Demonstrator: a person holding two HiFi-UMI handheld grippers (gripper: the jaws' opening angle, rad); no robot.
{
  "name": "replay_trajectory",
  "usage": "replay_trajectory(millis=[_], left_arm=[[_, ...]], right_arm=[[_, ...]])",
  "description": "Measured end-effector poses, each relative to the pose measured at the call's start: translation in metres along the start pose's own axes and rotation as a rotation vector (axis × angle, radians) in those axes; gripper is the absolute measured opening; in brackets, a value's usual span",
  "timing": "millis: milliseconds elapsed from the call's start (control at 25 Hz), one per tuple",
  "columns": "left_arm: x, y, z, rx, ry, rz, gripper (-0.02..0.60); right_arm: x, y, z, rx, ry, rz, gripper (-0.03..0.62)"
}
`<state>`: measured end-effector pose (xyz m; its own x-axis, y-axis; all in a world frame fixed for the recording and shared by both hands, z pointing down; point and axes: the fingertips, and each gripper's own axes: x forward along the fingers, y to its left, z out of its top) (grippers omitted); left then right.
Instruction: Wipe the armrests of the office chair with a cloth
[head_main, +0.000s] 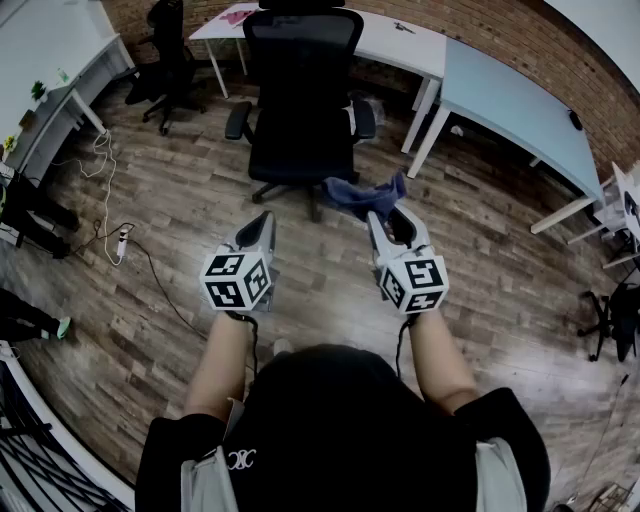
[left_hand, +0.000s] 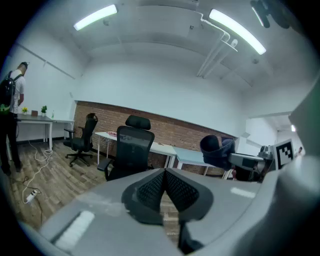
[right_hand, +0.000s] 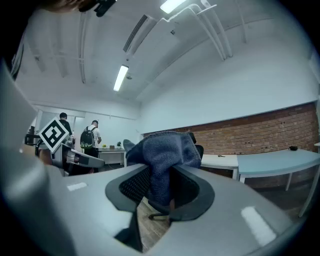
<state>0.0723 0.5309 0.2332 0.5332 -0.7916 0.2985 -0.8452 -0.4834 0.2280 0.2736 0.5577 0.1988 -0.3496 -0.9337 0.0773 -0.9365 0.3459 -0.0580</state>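
**Cloth in hand, chair not yet reached: slip and roll are the risks**

My right gripper (right_hand: 159, 176) is pinching the blue cloth (right_hand: 164, 150). A fold of it sits between the pads and the rest is bunched up over the jaw tips. My left gripper (left_hand: 164, 174) has its jaws pressed together with nothing between them. In the head view both grippers hang side by side in the middle of the frame. The office chair (head_main: 300, 95) stands well apart from them at upper centre, and neither of its armrests (head_main: 238, 120) has been touched.

My first worry is the grip. Only a narrow part of the cloth is caught, so I judge that dragging it along an armrest could pull it free or let it ball up and wipe poorly.

My second worry is the chair. It stands on casters on a smooth wood floor (head_main: 180, 200), so sideways pressure from the wipe may roll or swivel it away. The empty left gripper could brace it.

A white cable (head_main: 103, 195) trails at the left of the frame. It lies off my direct path, but it matters if I circle round to that side.
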Motion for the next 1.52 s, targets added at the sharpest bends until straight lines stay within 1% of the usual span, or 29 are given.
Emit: replay_trajectory(millis=[120,320,560,720,1160,1520], left_arm=[[0.001,0.002,-0.002,-0.027,0.009,0.003,0.006],[-0.002,0.005,0.000,-0.027,0.009,0.017,0.006],[-0.004,0.008,-0.001,-0.033,0.005,0.021,0.006],[-0.001,0.007,-0.005,-0.029,0.018,0.017,0.006],[0.014,-0.012,-0.019,-0.032,0.053,0.020,0.006],[0.027,-0.037,-0.028,-0.028,0.040,0.056,0.006]], right_arm=[[0.002,0.000,0.001,0.004,-0.011,-0.001,0.127],[0.001,-0.003,0.003,0.053,-0.035,-0.043,0.132],[-0.001,0.003,-0.005,0.015,-0.007,-0.040,0.133],[-0.004,0.001,-0.007,0.034,-0.001,-0.050,0.133],[-0.022,-0.030,-0.019,0.047,0.025,-0.064,0.135],[-0.039,-0.064,-0.032,0.060,0.021,-0.026,0.137]])
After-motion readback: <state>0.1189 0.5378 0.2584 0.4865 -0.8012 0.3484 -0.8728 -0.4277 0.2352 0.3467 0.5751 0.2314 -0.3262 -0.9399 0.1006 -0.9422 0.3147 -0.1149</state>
